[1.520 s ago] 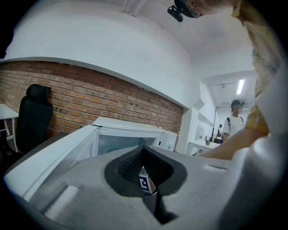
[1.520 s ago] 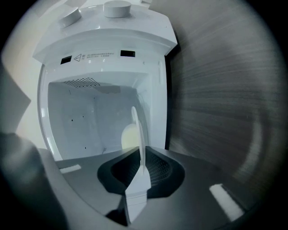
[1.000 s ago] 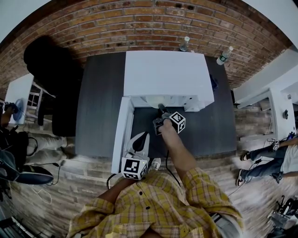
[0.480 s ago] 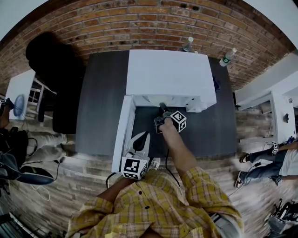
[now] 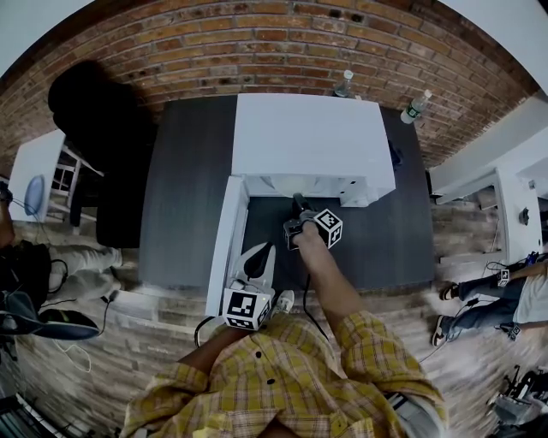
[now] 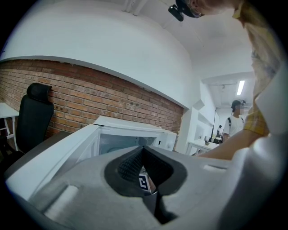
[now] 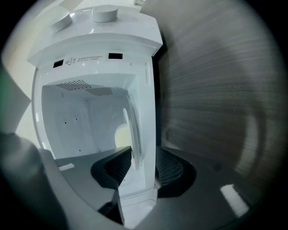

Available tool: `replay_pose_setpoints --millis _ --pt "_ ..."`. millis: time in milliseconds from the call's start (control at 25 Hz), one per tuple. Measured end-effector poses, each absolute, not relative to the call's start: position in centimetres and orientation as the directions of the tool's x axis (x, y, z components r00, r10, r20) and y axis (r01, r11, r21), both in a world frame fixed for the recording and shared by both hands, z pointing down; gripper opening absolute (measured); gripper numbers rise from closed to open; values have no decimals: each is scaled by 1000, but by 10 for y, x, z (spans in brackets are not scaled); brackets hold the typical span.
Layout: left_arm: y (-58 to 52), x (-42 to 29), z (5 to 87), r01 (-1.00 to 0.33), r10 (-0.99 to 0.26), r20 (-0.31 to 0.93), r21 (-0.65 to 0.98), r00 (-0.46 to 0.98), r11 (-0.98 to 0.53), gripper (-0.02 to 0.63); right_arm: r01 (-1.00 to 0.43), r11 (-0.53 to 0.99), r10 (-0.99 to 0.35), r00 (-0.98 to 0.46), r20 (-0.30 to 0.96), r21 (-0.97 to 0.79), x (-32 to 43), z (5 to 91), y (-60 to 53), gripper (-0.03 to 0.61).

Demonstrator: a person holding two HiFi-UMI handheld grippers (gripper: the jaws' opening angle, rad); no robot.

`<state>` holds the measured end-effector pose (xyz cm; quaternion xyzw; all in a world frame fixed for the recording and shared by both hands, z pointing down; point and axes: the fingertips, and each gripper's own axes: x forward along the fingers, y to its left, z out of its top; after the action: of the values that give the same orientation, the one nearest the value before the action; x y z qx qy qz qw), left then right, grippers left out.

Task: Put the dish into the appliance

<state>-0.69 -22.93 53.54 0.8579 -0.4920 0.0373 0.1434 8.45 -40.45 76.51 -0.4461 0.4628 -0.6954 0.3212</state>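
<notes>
Against the brick wall [image 5: 274, 43], worktop [image 5: 184, 188]: dark, and it carries the white appliance at its back edge.
Appliance [image 5: 304, 137]: it faces the person. The cavity [image 7: 85, 121] stands open and lit, ready to take the load. In the right gripper view the knobs [image 7: 104, 13] sit at the top, so that gripper is rolled on its side.
Door [image 5: 221, 244]: swung fully out on the left, edge-on toward the person, which clears the way into the mouth.
Left gripper [image 5: 267, 250]: parked low beside the door's free end. Its jaws are closed tip to tip on nothing; it appears to be waiting, out of the other arm's path.
Right gripper [image 5: 297, 199]: at the cavity's mouth, with the arm stretched forward. Its jaws are pressed onto a white piece between the pads, which I take to be the near rim of the dish.
Dish [image 7: 131, 134]: seen edge-on as a thin curved white line. It lies parallel to the worktop just over the appliance's sill and reaches into the cavity. Held flat like this, it can slide in and be set down level.
Change: over the last second both grippers sit almost where they were, and the right one has edged only slightly. The placing looks slow and careful, and the dish is not yet released.
</notes>
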Motion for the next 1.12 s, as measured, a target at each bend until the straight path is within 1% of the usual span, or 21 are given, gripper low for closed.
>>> replay_pose_setpoints --millis 120,440,680,760,1120 --pt "-228 -7 534 -853 -833 201 208 516 -479 -3 42 -352 -866 -394 308 -935 87 762 -398 160" --pt "-221 -6 530 -847 -830 183 198 527 -494 -3 59 -298 -882 -400 251 -953 91 741 -383 112" --pt "-214 -5 523 -836 -823 168 197 543 -512 -3 60 -260 -886 -413 213 -964 87 719 -371 39" --pt "-211 -4 521 -832 -820 163 197 549 -518 -3 66 -243 -891 -411 196 -968 88 712 -366 -2" --pt "-200 -11 520 -834 -822 160 193 546 -517 -3 18 -158 -888 -441 135 -987 84 681 -336 -5"
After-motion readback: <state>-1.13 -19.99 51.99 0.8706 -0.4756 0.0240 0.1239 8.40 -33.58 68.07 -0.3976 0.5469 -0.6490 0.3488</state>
